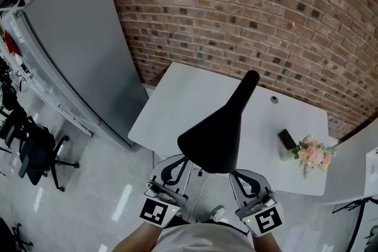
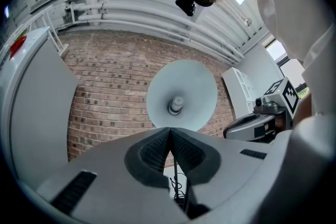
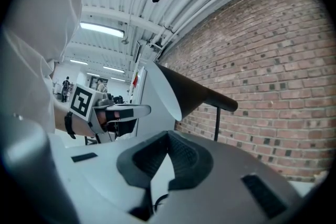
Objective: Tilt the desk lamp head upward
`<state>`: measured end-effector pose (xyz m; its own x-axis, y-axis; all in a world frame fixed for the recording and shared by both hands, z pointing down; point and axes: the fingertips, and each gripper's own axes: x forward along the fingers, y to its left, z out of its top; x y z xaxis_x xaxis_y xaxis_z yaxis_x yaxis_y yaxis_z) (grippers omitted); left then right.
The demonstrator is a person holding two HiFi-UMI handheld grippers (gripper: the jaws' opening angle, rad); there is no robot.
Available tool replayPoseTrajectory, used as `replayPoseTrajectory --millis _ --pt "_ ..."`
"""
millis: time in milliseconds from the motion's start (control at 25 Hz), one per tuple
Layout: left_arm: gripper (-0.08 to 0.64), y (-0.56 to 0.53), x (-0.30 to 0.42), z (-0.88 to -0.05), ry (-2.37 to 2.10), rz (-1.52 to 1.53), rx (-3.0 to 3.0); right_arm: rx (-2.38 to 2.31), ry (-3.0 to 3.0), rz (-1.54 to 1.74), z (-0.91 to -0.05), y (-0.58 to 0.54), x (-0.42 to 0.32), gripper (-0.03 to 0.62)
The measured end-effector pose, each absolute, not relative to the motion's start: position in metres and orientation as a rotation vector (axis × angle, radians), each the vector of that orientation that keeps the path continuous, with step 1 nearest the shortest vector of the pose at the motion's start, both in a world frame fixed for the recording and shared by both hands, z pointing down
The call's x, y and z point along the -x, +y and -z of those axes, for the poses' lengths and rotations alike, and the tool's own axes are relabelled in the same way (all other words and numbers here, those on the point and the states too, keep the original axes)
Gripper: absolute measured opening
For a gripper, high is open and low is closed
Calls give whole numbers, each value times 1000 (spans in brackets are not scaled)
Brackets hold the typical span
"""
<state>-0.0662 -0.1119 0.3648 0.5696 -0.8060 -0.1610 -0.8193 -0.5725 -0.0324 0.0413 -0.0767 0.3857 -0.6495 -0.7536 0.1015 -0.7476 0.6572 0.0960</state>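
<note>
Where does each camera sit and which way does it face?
Head view: on the person's head, facing steeply down at the lamp head and desk; left gripper and right gripper show below.
Left gripper view: under the lamp, facing up into it; own shut jaws and the right gripper show.
Right gripper view: beside the lamp, facing up; own shut jaws and the left gripper show.
Shared: all see the lamp head, brick wall.
</note>
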Motion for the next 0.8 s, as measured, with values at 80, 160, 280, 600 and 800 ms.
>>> replayPoseTrajectory --millis 80,160,280,600,800 --pt "8 -113 65 -366 1391 -194 2692 -1261 -2726 65 -386 -77 -43 14" --pt "8 -113 64 -367 1390 -197 2699 -1277 -2717 68 -385 -77 -45 14" --pt "8 -113 64 -370 1390 -202 2710 -1295 -2708 75 -384 -77 -46 14" --pt "8 -116 60 -369 1356 -204 2728 -1335 -2694 75 -384 -78 -50 14" --pt "8 -118 56 -369 1345 -197 2734 -1355 -2688 77 -383 -80 -55 14"
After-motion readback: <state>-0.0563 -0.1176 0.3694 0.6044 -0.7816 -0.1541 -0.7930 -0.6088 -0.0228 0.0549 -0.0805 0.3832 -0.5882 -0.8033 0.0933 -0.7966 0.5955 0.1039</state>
